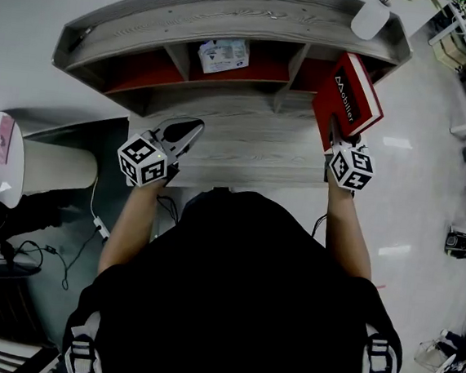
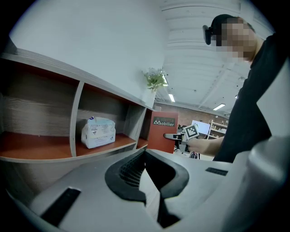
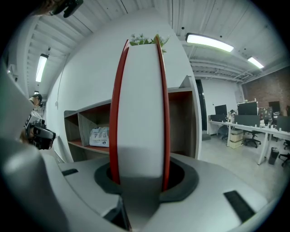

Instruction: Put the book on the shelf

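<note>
Spanning the space beyond both sets of fingertips, the shelf [image 1: 233, 13] is a long wooden unit with red-lined compartments. It sits at the back of the pale worktop [image 1: 237, 145] with its open side toward the person, so things can be slid in from the front. The red book [image 1: 350, 93] is clamped between the fingers [image 3: 183, 179] of the right gripper [image 1: 335, 134], one finger on each cover with the white page edge facing back along them. That grip across the thickness probably keeps the book flat-sided and easy to steer into a slot. It stands upright just in front of the right-hand compartment, which lies straight beyond the fingertips. Its long axis runs up and down, its spine points away from the fingers toward the shelf, and its titled cover faces the person's left. Whether its lower edge touches the worktop I cannot tell. The left gripper [image 1: 191, 128] hangs over the worktop well to the left, its fingers drawn together at the tips with nothing between them, seemingly kept clear of the work. A pale packet [image 1: 223, 55] lies in the middle compartment, beyond and slightly right of those left fingertips. A white vase [image 1: 370, 18] stands on the shelf's top board above the book.
</note>
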